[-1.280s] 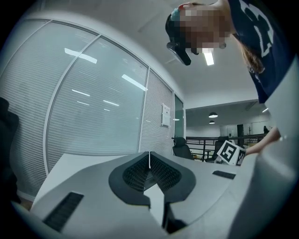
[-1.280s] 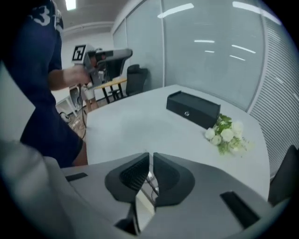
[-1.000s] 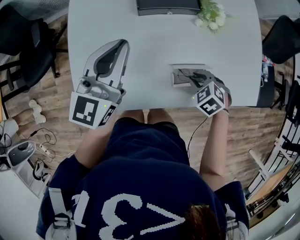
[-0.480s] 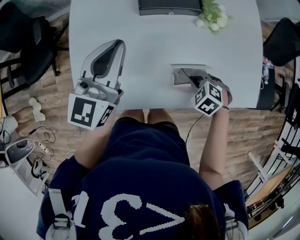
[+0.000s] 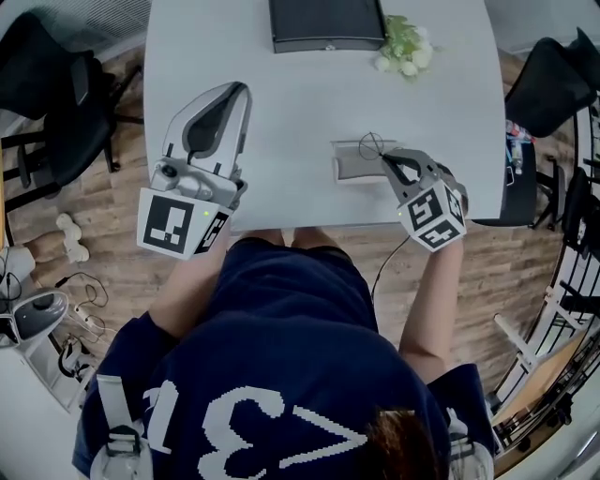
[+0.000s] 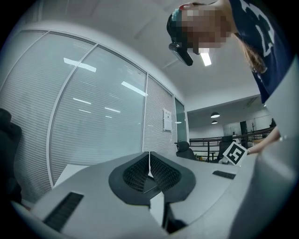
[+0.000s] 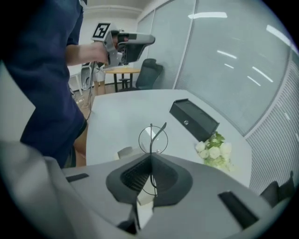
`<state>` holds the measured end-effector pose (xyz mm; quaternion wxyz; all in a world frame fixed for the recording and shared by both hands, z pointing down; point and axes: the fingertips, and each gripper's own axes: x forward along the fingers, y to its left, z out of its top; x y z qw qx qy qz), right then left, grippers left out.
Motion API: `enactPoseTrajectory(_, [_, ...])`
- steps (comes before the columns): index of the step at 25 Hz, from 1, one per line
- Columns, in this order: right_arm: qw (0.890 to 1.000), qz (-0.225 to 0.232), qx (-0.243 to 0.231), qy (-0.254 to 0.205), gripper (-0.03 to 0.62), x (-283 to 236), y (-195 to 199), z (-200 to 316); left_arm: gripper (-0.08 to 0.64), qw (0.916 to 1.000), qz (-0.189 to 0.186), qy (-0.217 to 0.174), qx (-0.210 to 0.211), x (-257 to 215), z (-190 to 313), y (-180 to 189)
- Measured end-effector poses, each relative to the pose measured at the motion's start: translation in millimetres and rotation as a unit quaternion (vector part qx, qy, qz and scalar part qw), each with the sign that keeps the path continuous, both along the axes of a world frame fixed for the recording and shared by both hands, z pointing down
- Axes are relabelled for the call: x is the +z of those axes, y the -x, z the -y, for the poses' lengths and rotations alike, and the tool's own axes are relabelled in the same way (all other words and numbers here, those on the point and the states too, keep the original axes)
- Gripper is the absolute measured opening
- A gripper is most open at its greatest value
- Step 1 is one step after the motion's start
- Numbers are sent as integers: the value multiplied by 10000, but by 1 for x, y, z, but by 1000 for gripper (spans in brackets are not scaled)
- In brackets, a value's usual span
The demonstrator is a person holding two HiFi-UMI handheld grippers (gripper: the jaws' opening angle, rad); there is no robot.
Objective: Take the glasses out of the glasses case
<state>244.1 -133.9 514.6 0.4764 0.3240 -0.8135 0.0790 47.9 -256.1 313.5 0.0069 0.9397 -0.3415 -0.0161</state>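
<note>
Pinching glasses (image 7: pixel 153 138) by thin wire frame in right gripper (image 7: pixel 150 156), raised above grey glasses case (image 5: pixel 352 161) on desk (image 5: pixel 300 103). Holding left gripper (image 6: pixel 149 161) over desk's left side, jaws pressed together, nothing between. Beyond: black box (image 5: pixel 326 23), white flowers (image 5: pixel 401 52) beside, at far edge.

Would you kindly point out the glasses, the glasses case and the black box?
glasses (image 7: pixel 155 135): right gripper view, on the temple arm.
glasses case (image 5: pixel 352 163): head view, on its left half.
black box (image 5: pixel 327 23): head view, on its top face.
</note>
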Motion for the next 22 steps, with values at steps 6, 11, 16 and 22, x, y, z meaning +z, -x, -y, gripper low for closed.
enactPoseTrajectory(6, [9781, 666, 1137, -1609, 26, -88, -14, 50, 20, 9993, -132, -348, 59, -31, 3, -6])
enactPoseTrajectory(11, [9280, 1536, 1902, -2811, 26, -169, -26, 75, 20, 9977, -143, -648, 115, -55, 10, -12])
enactPoseTrajectory(16, [8797, 2371, 2472, -3298, 26, -223, -35, 80, 20, 9963, -186, -837, 59, -72, 14, -9])
enactPoseTrajectory(22, [8814, 2699, 2129, -3240, 26, -246, -5, 103, 20, 9950, -102, -928, -362, -79, 23, 19])
